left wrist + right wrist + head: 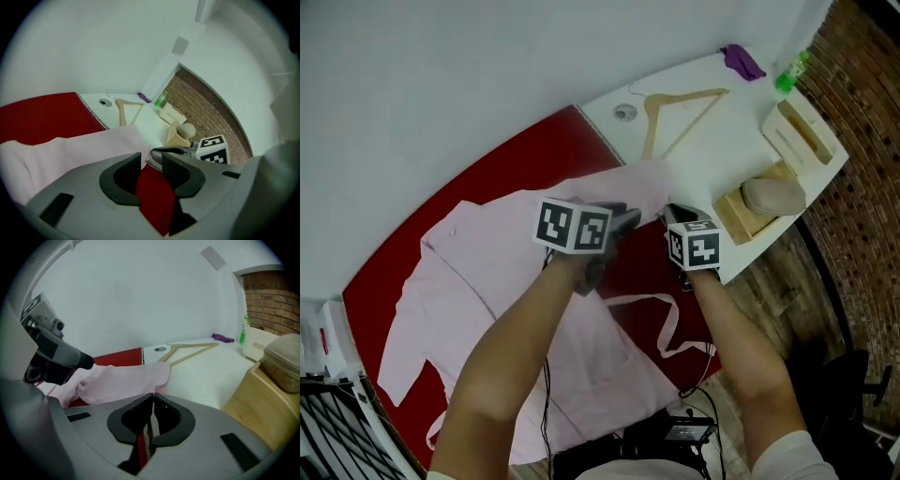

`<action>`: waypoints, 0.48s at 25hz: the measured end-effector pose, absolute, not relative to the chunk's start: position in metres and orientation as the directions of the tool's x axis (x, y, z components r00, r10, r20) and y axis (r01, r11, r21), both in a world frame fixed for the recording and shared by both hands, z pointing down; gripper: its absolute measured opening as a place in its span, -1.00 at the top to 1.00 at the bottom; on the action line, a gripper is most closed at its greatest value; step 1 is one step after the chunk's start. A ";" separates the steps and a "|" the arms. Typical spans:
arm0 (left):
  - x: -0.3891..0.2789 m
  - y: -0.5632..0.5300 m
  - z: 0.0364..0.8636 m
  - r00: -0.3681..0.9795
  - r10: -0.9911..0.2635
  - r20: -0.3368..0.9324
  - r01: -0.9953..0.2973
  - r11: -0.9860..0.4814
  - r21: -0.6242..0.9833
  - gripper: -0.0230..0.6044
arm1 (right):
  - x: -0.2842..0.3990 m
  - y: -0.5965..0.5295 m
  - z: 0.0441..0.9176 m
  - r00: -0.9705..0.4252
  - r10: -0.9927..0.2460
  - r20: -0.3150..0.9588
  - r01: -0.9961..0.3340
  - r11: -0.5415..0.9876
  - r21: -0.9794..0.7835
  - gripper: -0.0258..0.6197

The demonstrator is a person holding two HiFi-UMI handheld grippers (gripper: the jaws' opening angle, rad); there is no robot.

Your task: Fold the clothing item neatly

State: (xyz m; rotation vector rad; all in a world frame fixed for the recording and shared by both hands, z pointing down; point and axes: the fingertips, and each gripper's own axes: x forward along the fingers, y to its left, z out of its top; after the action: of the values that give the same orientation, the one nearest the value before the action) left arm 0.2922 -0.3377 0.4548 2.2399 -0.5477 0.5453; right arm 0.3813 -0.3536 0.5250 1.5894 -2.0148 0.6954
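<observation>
Right claw [153,397]: jaws pressed together, with a thin pale sliver of cloth caught between the tips. I read that as the edge of the pink shirt [516,281]. It's a narrow pinch, right on the hem.

Left claw [151,161]: jaws partway apart with nothing in them, only the red cover [544,150] showing through the gap. The shirt edge lies just beyond its left tip, not between the jaws. The two claws sit close together.

The shirt is spread flat over the red cover on the table [703,141], with its far edge bunched up at the claws, where red meets white. A thin pink strip [670,323] trails loose toward the near table edge.

A wooden hanger [680,117] is on the white part, near the shirt edge. A wooden stand [750,211] is just beside the right claw. A green bottle [789,73] and a purple scrap [741,61] are well apart at the far corner.

Risks:
- With only one claw holding cloth, a pull now would likely skew the fold and crease it.
- The pinch is shallow, so the hem could slip out.
- If the left claw closes low, it could grab the red cover along with the shirt.
- The loose strip may drag or end up outside the fold.
- A sweep toward the white part could knock the hanger or the stand.
</observation>
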 end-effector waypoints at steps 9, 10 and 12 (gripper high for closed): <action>0.371 -0.388 0.501 0.647 -0.164 0.744 -0.571 -0.752 0.331 0.45 | 0.375 -0.347 0.531 -0.209 -0.723 0.658 -0.972 0.230 -0.056 0.84; 0.376 -0.394 0.506 0.623 -0.175 0.762 -0.581 -0.756 0.302 0.45 | 0.372 -0.345 0.532 -0.210 -0.717 0.665 -0.969 0.243 -0.043 0.84; 0.386 -0.406 0.514 0.583 -0.198 0.788 -0.600 -0.759 0.253 0.45 | 0.368 -0.345 0.532 -0.206 -0.712 0.671 -0.964 0.267 -0.013 0.84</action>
State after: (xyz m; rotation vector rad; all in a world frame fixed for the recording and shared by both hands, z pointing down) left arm 0.3857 -0.4060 0.5139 2.3124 -0.6355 1.0639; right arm 0.3680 -0.3451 0.5324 1.5081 -1.9925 0.5960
